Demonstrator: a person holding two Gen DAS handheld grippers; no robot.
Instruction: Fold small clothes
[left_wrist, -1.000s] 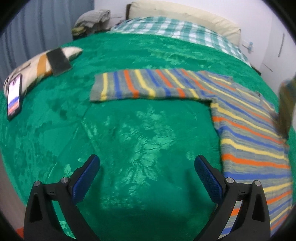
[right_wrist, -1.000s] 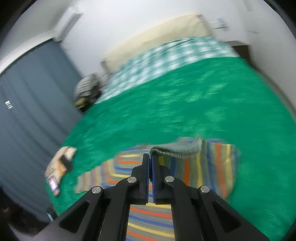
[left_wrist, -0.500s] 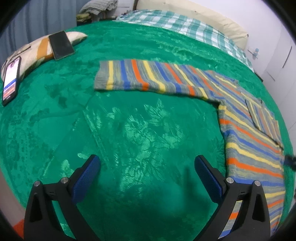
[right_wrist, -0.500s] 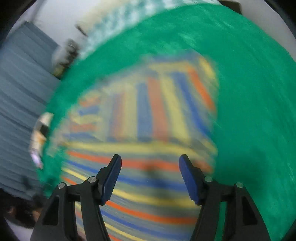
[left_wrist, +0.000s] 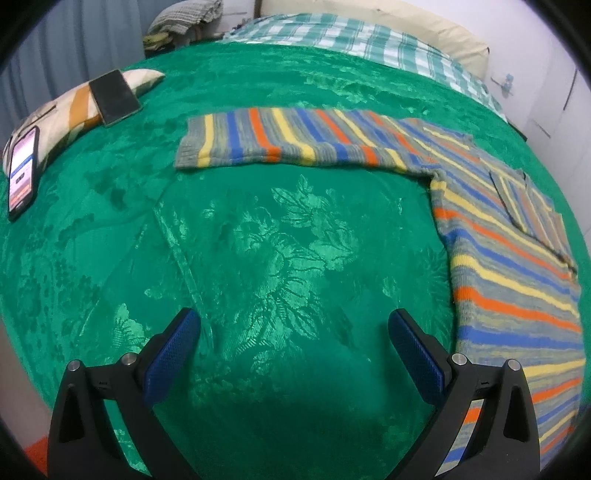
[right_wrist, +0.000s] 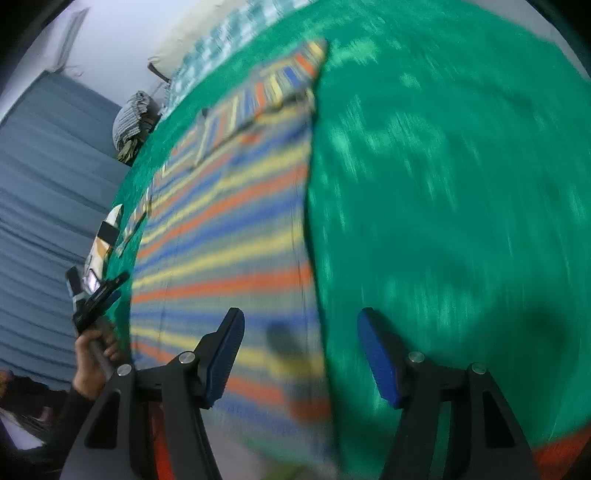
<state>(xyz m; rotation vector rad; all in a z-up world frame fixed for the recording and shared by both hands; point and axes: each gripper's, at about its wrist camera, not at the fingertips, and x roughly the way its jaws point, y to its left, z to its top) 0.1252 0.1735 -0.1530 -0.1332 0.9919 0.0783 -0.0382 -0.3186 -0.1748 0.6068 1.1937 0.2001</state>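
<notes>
Lying flat on the green bedspread (left_wrist: 258, 240): striped sweater (left_wrist: 509, 266), one sleeve outstretched.
Left claw (left_wrist: 293, 345) is hovering released beside the sweater; right claw (right_wrist: 300, 354) is hanging released, empty, over its hem.

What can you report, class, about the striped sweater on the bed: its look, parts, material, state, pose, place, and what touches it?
The striped sweater looks knitted, grey with blue, orange and yellow bands. It lies flat on the green bedspread. One sleeve stretches straight out sideways, ending in a grey ribbed cuff; the other sleeve is folded across the body. Only the bedspread touches it. Both grippers are open and hold nothing: the left gripper is over bare bedspread, the right gripper above the sweater's edge.
</notes>
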